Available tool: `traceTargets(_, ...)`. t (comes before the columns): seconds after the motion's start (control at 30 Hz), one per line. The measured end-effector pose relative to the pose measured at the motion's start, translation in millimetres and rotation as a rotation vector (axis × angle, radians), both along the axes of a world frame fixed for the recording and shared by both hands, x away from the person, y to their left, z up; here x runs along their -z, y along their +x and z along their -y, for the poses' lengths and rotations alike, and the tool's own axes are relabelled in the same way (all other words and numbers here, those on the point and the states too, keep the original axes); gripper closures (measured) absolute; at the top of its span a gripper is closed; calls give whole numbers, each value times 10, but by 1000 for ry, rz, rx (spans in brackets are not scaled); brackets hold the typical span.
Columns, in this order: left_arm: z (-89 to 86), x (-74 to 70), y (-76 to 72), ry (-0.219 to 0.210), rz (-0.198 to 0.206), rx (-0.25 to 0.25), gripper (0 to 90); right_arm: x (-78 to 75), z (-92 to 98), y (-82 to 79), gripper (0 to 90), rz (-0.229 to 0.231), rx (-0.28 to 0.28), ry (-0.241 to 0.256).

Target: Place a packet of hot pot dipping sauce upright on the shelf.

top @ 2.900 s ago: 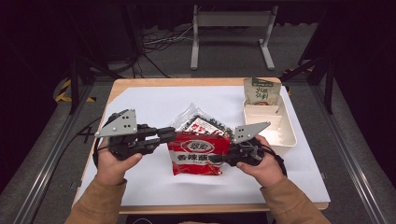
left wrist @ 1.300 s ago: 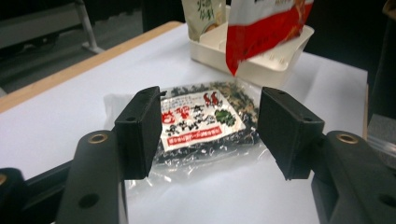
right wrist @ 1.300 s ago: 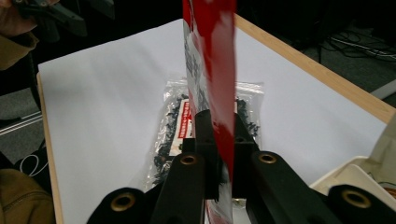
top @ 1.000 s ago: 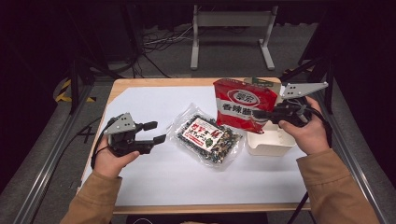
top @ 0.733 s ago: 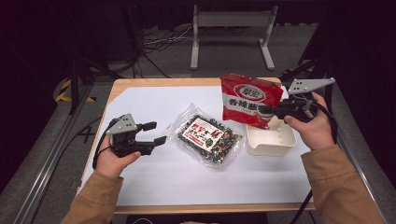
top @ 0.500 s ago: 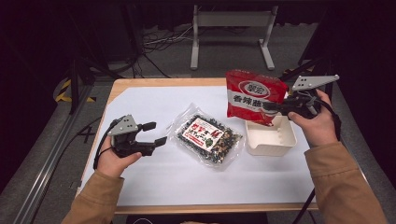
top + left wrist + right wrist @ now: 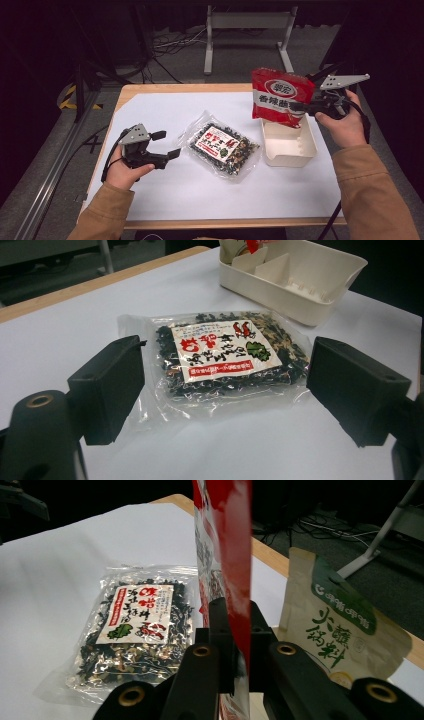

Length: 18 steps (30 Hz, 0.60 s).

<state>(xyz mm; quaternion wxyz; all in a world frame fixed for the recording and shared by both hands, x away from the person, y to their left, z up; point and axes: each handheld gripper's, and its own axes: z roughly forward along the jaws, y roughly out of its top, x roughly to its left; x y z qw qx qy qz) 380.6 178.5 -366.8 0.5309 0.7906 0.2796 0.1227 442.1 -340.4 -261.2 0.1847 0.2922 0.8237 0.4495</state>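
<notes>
Red packet (image 7: pixel 281 96) hangs upright, long axis vertical, pinched by right gripper (image 7: pixel 306 107).

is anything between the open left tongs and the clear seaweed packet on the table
Nothing visible. The left tongs stand open, aimed at the clear seaweed packet, with bare white table cover between them. The cream tray lies beyond the packet.

In the high view the red packet (image 7: pixel 281 96) hides the far end of the white tray (image 7: pixel 289 146) and the beige pouch standing in it. In the right gripper view the same packet runs off the top edge, and the beige pouch (image 7: pixel 336 625) behind it is cut by the jaws below. The print on the clear seaweed bag (image 7: pixel 223 145), beside the tray, is too small to read.
</notes>
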Motion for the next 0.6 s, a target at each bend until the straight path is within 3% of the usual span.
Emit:
traceTargets(0.27,-33,27,-35,14,-7,-7,170,70,143,94,866,17,3,8)
traceTargets(0.6,-101,50,-99,17,-26,-24,189,206,275,241,866,-13,23,1)
